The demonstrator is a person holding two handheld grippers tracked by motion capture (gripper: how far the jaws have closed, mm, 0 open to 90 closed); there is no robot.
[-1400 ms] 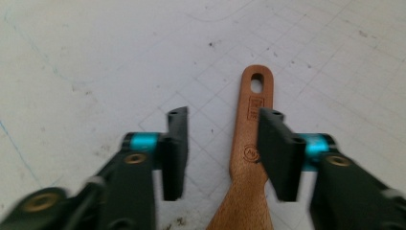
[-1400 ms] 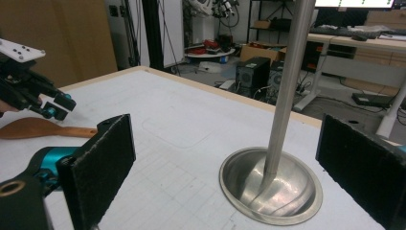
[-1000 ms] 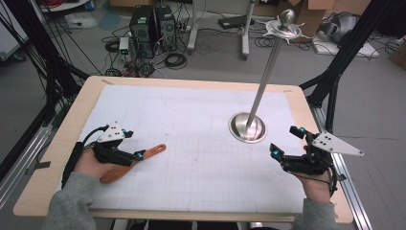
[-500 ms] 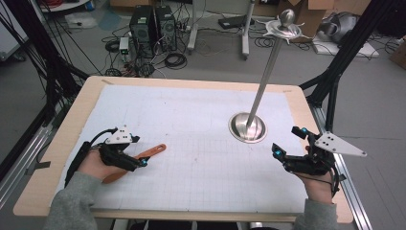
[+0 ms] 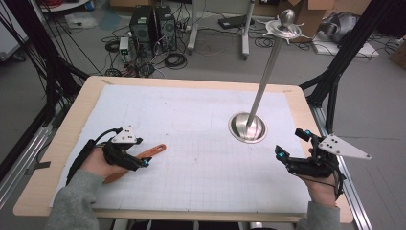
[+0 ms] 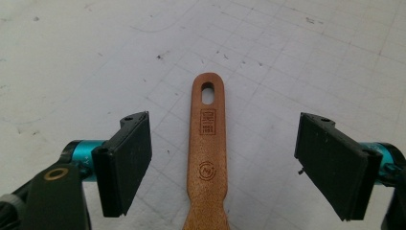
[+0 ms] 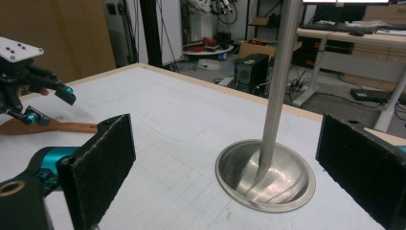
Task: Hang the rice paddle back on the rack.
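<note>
Since a second ago you've slid your left gripper (image 5: 142,162) over the one wooden spatula (image 6: 208,158), jaws wide apart on either side of its handle, not touching. It lies flat on the white gridded mat (image 5: 191,134), front left. Your right gripper (image 5: 293,148) hovers open near the single steel stand (image 5: 247,126). Cluttered lab floor behind.

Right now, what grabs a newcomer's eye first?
The tall steel stand with its domed base, right of centre on the table. Then the wooden spatula lying at the left, its handle between the open jaws of the left gripper, untouched.
</note>
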